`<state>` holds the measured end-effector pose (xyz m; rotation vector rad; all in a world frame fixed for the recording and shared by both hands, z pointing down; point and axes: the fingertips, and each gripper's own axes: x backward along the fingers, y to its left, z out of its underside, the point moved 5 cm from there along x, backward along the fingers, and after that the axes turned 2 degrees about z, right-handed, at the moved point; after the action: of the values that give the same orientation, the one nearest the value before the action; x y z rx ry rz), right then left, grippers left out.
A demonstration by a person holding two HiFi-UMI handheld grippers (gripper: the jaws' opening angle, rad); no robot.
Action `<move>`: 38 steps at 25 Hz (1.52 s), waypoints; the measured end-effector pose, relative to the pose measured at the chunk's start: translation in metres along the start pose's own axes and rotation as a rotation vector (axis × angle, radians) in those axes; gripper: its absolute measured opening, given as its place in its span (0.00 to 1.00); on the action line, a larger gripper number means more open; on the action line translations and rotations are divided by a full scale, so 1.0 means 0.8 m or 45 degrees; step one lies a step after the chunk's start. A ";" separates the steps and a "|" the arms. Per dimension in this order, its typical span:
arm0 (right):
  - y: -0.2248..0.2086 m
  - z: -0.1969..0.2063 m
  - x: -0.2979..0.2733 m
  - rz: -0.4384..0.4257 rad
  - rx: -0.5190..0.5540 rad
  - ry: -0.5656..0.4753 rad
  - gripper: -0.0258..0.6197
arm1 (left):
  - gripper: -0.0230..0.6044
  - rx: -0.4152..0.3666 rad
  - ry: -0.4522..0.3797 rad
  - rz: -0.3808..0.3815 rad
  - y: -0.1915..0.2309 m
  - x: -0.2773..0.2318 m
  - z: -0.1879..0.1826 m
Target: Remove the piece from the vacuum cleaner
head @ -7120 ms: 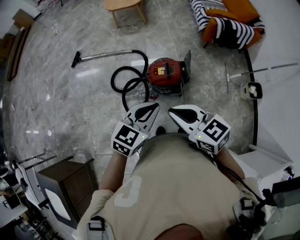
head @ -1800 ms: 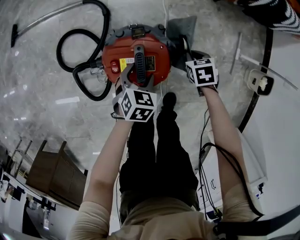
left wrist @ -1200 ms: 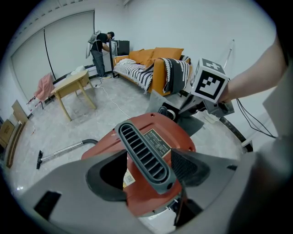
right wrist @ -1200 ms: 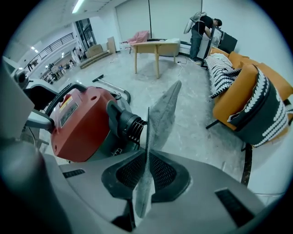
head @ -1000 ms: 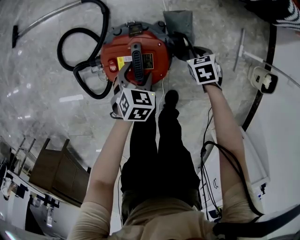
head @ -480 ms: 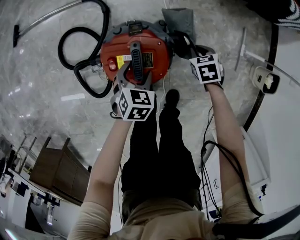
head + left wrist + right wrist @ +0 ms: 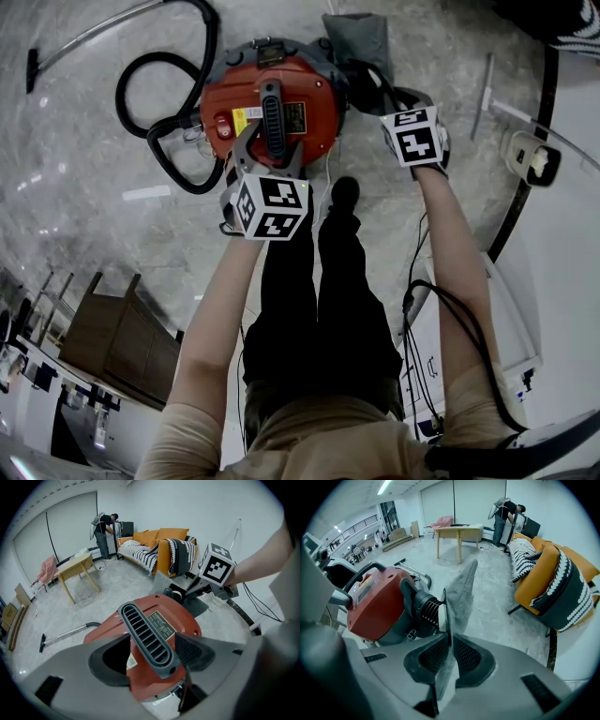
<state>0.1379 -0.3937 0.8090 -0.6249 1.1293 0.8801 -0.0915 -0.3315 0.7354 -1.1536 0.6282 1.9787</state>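
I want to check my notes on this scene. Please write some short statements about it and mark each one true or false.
1. The right tool is shut on the grey cloth. True.
2. The vacuum is blue. False: it is red.
3. The handle stands between the jaws of the left tool. True.
4. The hose is coiled on top of the vacuum. False: it lies on the floor beside it.

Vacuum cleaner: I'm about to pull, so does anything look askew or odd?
Only the grey fabric piece: it stands on edge beside the vacuum cleaner, at its ribbed port, pinched in the right gripper. No spill or damage shows.
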 end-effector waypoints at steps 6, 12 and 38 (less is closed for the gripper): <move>-0.002 0.000 -0.002 0.008 0.013 0.001 0.09 | 0.52 0.009 -0.003 0.003 0.002 0.001 0.003; -0.007 0.000 -0.005 0.008 0.023 0.008 0.09 | 0.52 0.013 -0.004 -0.001 0.000 -0.001 0.002; -0.014 0.004 -0.014 0.062 0.037 0.008 0.09 | 0.52 0.026 -0.005 0.005 -0.004 -0.005 0.008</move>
<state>0.1474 -0.4001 0.8210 -0.5789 1.1654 0.9020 -0.0913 -0.3266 0.7420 -1.1364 0.6479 1.9731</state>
